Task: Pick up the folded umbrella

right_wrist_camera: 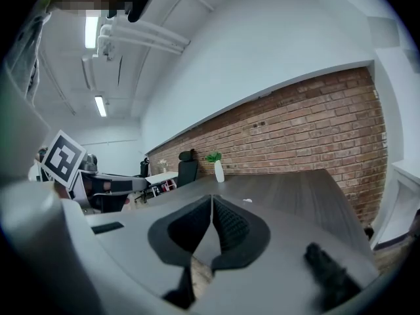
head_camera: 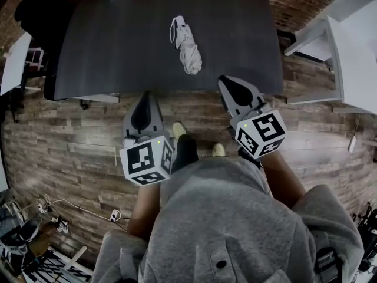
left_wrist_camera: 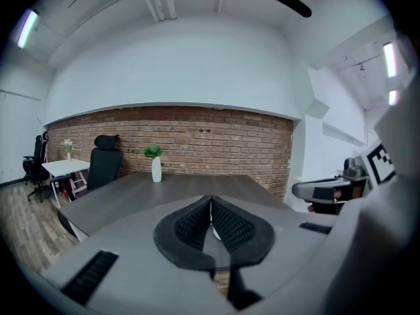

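The folded umbrella [head_camera: 187, 45] is pale grey with a wrist strap. It lies on the dark table [head_camera: 118, 46], near the front edge and a little right of centre. Both grippers hover over the floor just short of that edge. My left gripper [head_camera: 146, 97] is below and left of the umbrella, its jaws together and empty [left_wrist_camera: 211, 205]. My right gripper [head_camera: 226, 83] is below and right of it, also shut on nothing [right_wrist_camera: 212, 205]. In the right gripper view a small white bit of the umbrella [right_wrist_camera: 247, 201] shows just past the jaws.
A white vase with a green plant [left_wrist_camera: 156, 166] stands at the table's far end, and a black office chair [left_wrist_camera: 105, 161] behind it. A brick wall [left_wrist_camera: 216, 146] runs beyond. White desks [head_camera: 353, 46] stand to the right. Wood floor [head_camera: 70, 152] and the person's feet lie below.
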{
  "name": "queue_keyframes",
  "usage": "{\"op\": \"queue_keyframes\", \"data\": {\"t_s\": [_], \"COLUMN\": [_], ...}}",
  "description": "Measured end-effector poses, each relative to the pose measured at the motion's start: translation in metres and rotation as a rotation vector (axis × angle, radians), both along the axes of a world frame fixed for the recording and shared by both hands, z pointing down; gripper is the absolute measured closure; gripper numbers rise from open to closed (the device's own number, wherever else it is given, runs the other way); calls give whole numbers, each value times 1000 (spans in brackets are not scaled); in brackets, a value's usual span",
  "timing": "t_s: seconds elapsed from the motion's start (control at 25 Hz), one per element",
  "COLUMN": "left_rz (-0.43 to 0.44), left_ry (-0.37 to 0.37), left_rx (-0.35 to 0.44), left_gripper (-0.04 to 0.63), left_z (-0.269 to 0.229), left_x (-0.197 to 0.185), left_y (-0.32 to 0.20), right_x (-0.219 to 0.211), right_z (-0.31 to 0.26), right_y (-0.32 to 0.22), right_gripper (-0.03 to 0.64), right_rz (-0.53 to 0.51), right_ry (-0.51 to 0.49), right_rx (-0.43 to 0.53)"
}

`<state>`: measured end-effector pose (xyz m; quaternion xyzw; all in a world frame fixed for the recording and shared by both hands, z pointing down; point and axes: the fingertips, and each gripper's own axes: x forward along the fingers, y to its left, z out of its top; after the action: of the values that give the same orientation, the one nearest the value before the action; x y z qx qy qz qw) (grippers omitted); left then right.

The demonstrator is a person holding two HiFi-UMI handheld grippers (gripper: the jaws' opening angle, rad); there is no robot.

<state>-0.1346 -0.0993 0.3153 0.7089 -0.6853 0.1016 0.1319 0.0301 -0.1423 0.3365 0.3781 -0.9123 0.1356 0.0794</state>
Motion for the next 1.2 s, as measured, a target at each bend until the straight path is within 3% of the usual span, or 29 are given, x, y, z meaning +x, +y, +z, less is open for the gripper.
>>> {"op": "queue_keyframes", "data": {"t_s": [0.64, 1.2], "left_rz": [88, 77], "left_ry": [32, 73], "left_rx": [1, -3], "left_gripper": [581, 581], "left_z": [-1, 11], "left_x": [-46, -124], "left_y": [-62, -73], "right_x": [-42, -100], "right_z": [-6, 5], "right_y": [-51, -65], "right_gripper": [592, 592], "right_rz": [92, 133], "right_ry": [53, 134], "right_rx": [6, 25]}}
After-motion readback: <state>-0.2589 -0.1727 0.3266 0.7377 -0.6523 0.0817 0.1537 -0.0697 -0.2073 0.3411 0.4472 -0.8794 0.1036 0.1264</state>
